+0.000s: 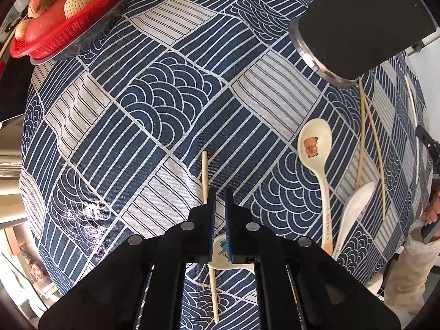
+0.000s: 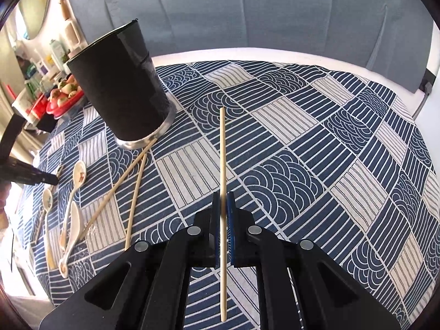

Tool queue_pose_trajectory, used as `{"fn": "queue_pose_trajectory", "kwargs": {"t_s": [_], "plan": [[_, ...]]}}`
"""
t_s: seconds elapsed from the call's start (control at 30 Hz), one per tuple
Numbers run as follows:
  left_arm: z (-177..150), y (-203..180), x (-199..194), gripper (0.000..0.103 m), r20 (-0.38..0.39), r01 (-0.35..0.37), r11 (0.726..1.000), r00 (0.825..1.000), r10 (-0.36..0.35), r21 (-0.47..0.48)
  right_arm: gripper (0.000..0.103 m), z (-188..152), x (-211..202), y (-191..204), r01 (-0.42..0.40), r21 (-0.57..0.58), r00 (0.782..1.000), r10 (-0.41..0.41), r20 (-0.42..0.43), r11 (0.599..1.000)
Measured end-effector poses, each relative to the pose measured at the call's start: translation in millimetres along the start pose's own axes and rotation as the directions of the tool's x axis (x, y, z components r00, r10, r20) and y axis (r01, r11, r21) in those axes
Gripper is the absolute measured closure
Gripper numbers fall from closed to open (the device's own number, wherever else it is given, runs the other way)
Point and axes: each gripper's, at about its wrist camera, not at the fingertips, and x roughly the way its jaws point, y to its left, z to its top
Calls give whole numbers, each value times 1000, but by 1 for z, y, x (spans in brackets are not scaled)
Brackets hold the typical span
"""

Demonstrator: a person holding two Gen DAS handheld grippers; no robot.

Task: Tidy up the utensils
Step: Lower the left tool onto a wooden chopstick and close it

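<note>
1. The right gripper holds a wooden chopstick between its jaws, the stick pointing far across the patterned table.
2. The left gripper has its jaws narrowly parted over a small spoon, with a second chopstick lying just left of them; whether they grip anything cannot be told.
3. A black holder stands far left, two more chopsticks lying at its base beside white spoons.
4. A red basket of strawberries sits at the table's far-left edge.
</note>
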Motion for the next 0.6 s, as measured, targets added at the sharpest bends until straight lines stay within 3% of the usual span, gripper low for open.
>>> {"fn": "queue_pose_trajectory", "kwargs": {"t_s": [0.27, 0.33, 0.37, 0.6], "plan": [[1, -7, -2, 85, 17, -20, 1000, 1000, 20, 18, 98, -2, 0, 0, -13, 4, 1000, 13, -5, 1000], [1, -6, -8, 73, 28, -38, 999, 999, 37, 27, 98, -3, 1, 0, -19, 5, 1000, 19, -6, 1000], [2, -9, -11, 62, 30, -51, 998, 998, 50, 27, 98, -3, 1, 0, -18, 5, 1000, 18, -7, 1000], [-2, 10, -11, 61, 19, -63, 998, 998, 63, 2, 98, -4, 6, -1, -27, 15, 999, 27, -18, 1000]]}}
